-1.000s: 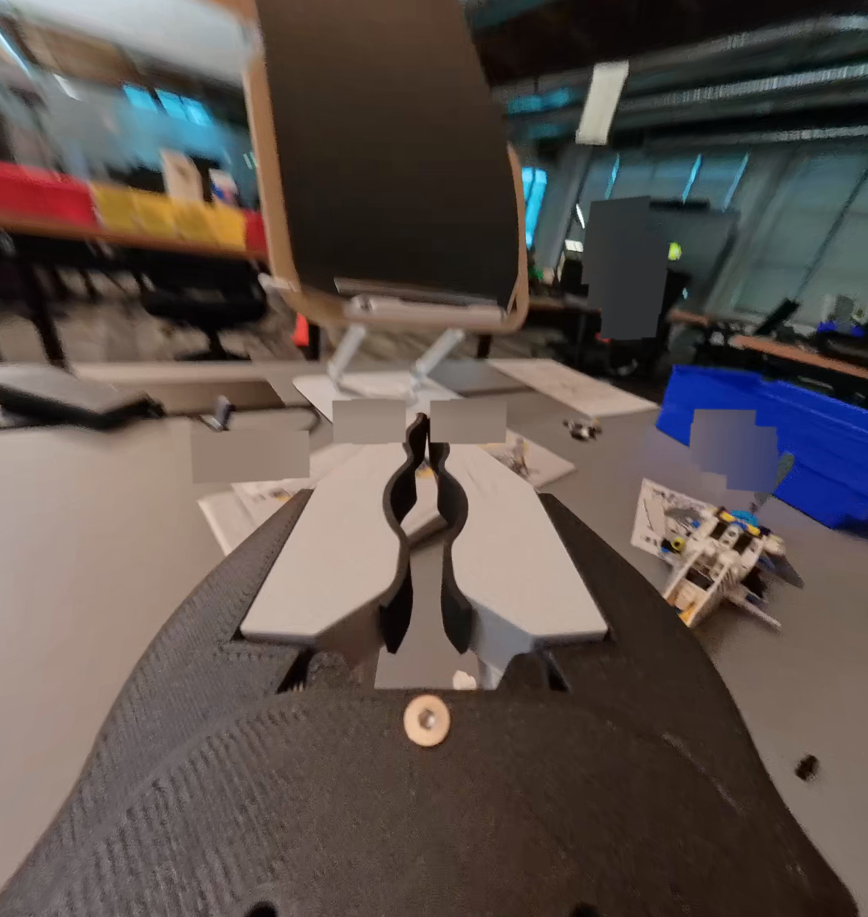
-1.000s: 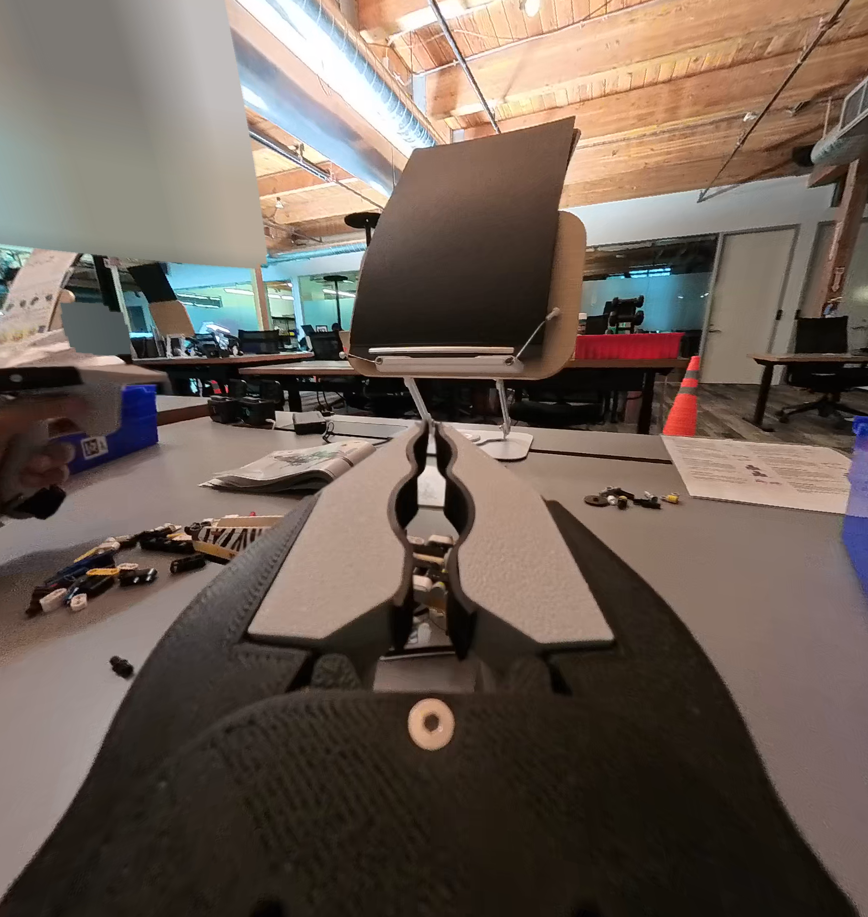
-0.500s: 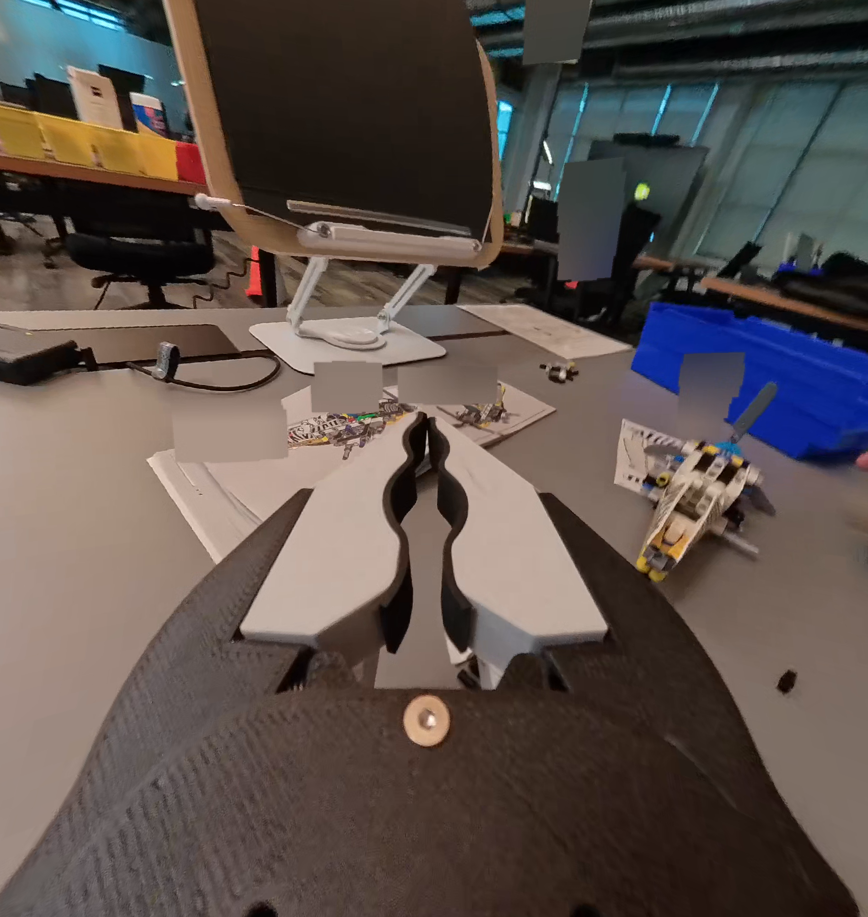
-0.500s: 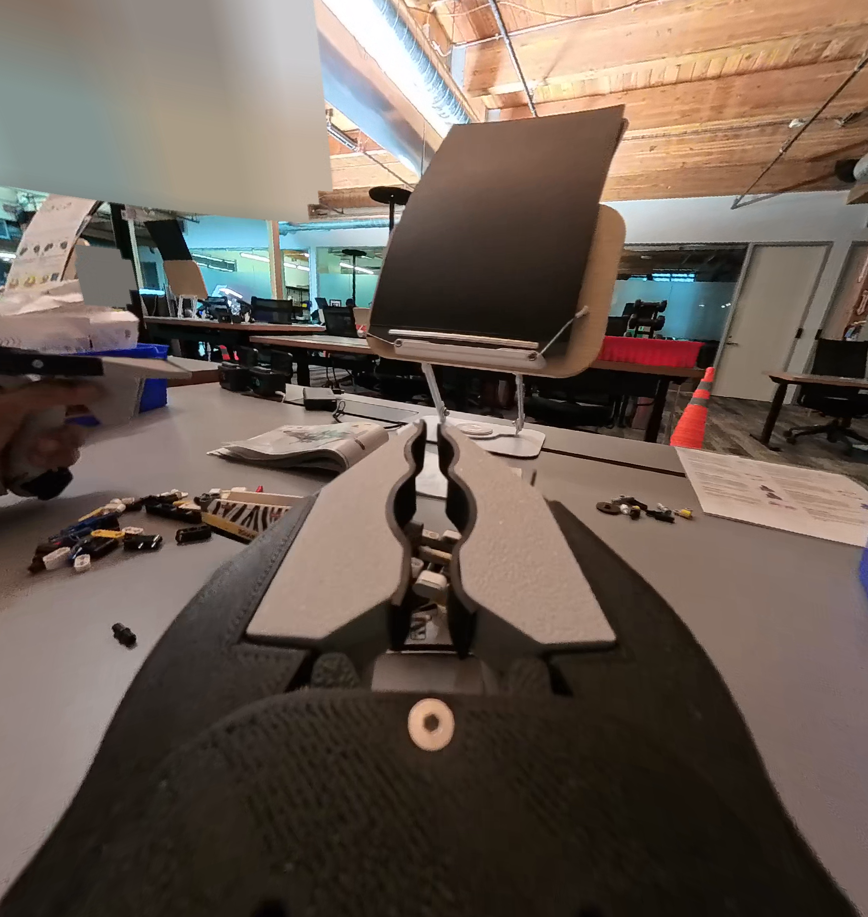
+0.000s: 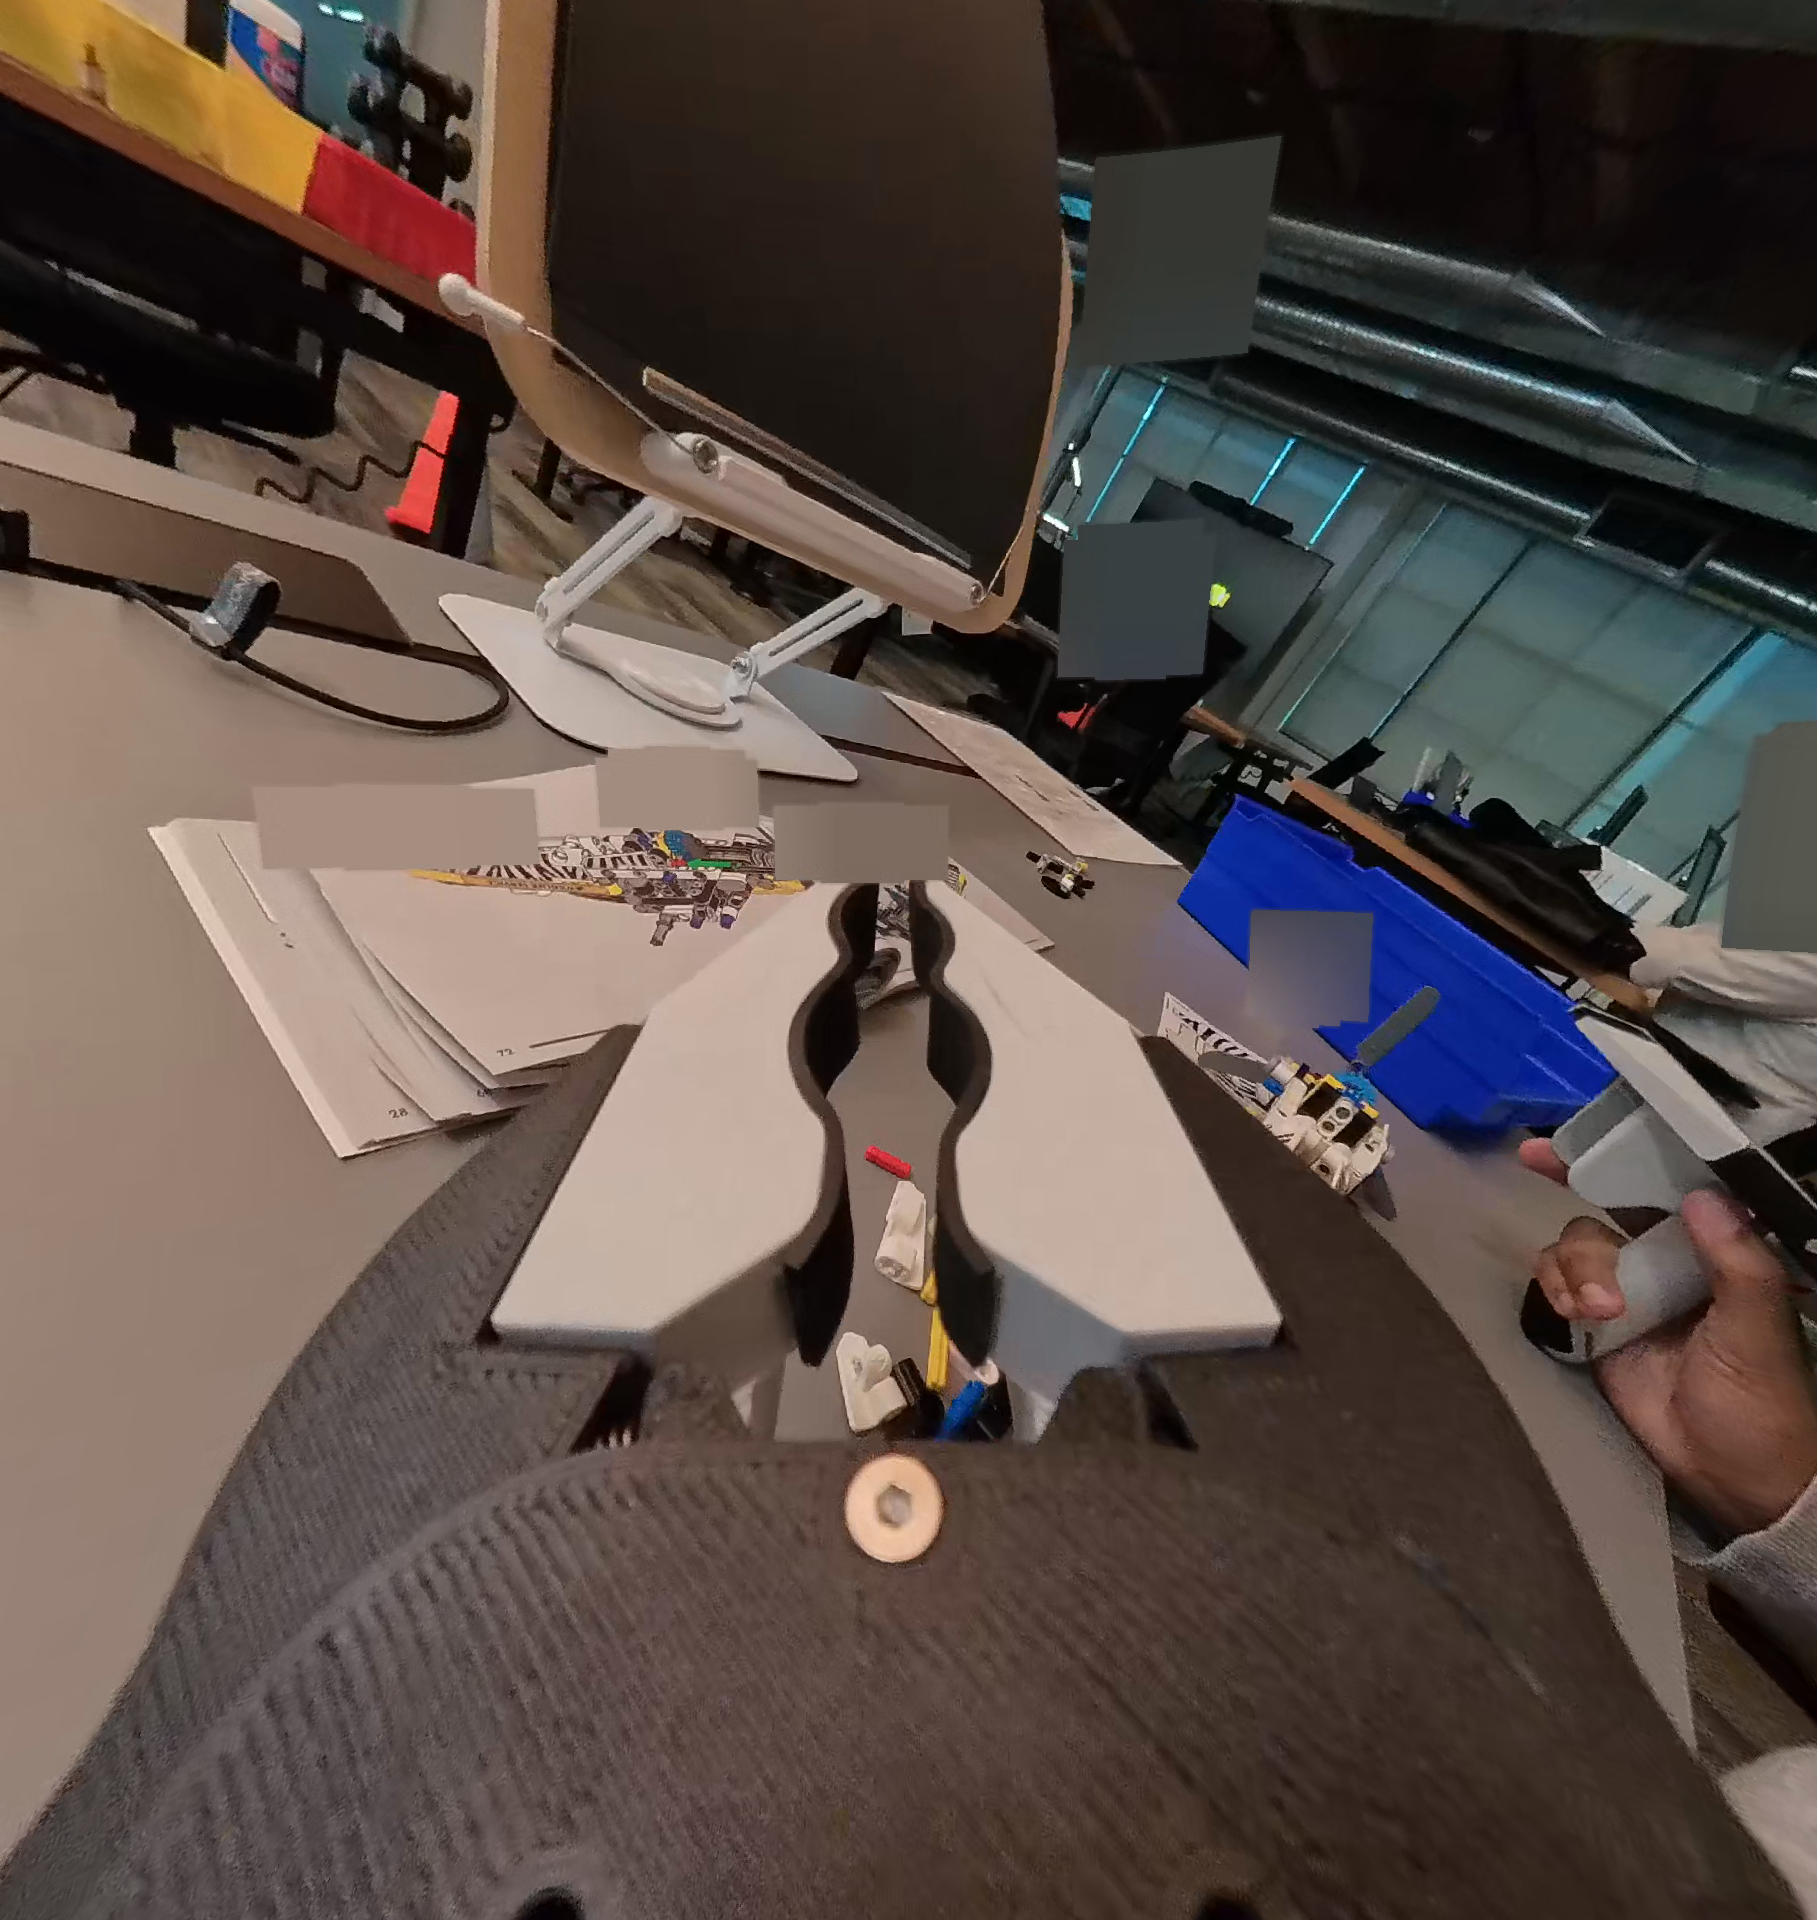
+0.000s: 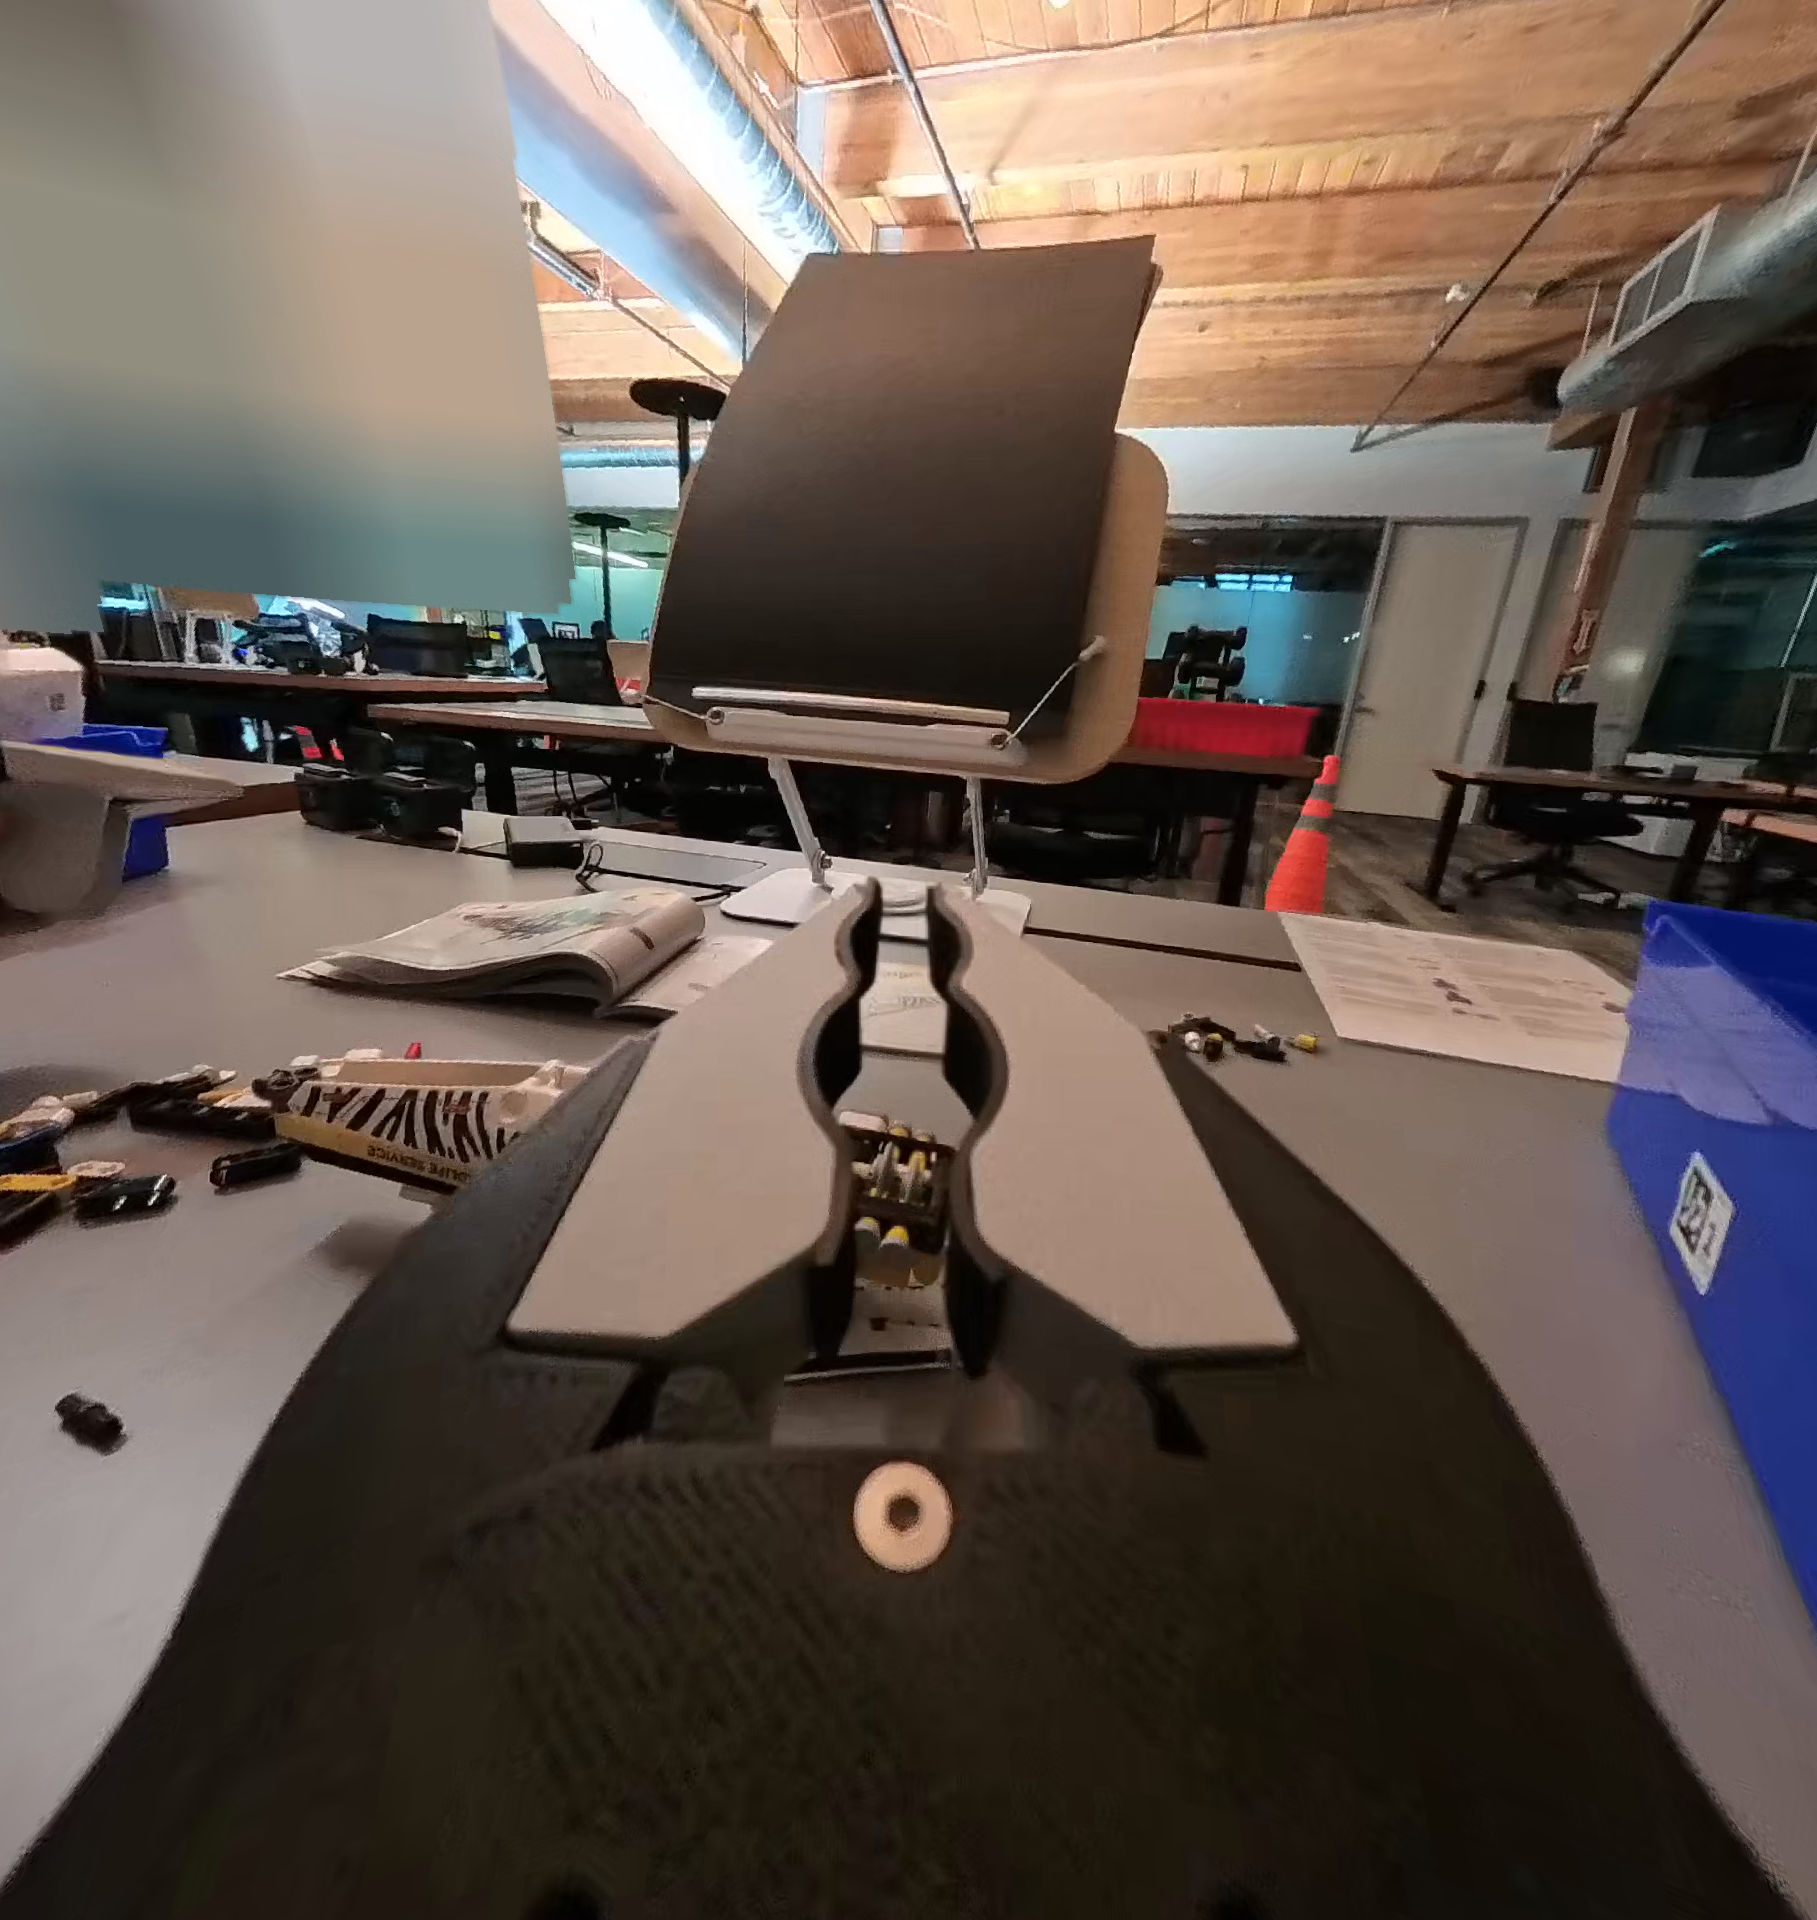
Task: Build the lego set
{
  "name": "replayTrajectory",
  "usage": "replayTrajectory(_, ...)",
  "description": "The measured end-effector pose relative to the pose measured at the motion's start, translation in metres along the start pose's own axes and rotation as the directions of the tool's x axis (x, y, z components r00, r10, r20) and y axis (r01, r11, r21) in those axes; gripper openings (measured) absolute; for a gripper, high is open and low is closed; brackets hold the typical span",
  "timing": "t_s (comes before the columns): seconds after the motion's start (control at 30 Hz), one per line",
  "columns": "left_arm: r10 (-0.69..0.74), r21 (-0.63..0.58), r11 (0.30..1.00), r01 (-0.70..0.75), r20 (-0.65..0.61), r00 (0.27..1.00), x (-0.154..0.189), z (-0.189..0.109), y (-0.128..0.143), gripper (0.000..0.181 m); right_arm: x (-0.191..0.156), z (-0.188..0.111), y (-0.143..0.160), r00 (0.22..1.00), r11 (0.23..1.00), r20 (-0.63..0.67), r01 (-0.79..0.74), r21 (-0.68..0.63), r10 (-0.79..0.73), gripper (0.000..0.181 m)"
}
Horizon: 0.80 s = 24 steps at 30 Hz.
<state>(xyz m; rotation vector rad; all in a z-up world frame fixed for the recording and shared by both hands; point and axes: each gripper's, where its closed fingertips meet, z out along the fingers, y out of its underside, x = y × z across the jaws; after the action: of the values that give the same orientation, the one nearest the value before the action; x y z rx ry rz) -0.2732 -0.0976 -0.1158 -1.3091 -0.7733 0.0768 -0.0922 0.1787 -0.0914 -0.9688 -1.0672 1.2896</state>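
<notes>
The partly built white, yellow and blue lego model (image 5: pixel 1319 1122) stands on the grey table (image 5: pixel 104 1039), right of my left gripper. My left gripper (image 5: pixel 888 894) is shut and empty, hovering over loose pieces: a red one (image 5: pixel 888 1161) and white ones (image 5: pixel 904 1236) show through the gap. My right gripper (image 6: pixel 904 894) is shut. The model (image 6: pixel 893 1195) shows through its gap, on the table below. A zebra-striped part (image 6: pixel 405 1117) and several loose pieces (image 6: pixel 52 1153) lie to its left. The right gripper (image 5: pixel 1631 1132) also shows in a hand in the left wrist view.
An open instruction booklet (image 5: pixel 468 966) lies ahead, also in the right wrist view (image 6: pixel 530 940). A stand with a black panel (image 6: pixel 904 499) stands at the back. A blue bin (image 6: pixel 1756 1195) is at the right. A paper sheet (image 6: pixel 1455 987) and small parts (image 6: pixel 1236 1039) lie far right. The left gripper's tips are roughly 35 cm from the right gripper's.
My left gripper has swung and tilted over the pile of loose pieces, which now show under its fingers. My right gripper has moved slightly; the model stays under it.
</notes>
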Motion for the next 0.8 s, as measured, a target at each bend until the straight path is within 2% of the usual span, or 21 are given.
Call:
replayTrajectory(0.2, -0.037, -0.035, 0.999, 0.038, 0.029, 0.999, -0.008, 0.003, 0.007, 0.006, -0.004, 0.004, 0.005, 1.000, 0.999, 0.025, 0.004, -0.037, -0.003, 0.011)
replayTrajectory(0.4, -0.112, -0.062, 0.992, 0.113, 0.016, 0.994, -0.012, 0.005, 0.013, 0.010, -0.001, 0.004, 0.004, 0.998, 0.998, 0.033, -0.051, -0.026, 0.052, 0.028)
replayTrajectory(0.8, -0.076, -0.072, 0.994, 0.077, 0.014, 0.997, -0.008, 0.005, 0.014, 0.012, -0.007, 0.004, 0.004, 0.997, 0.999, 0.060, -0.040, -0.028, 0.041, 0.027)
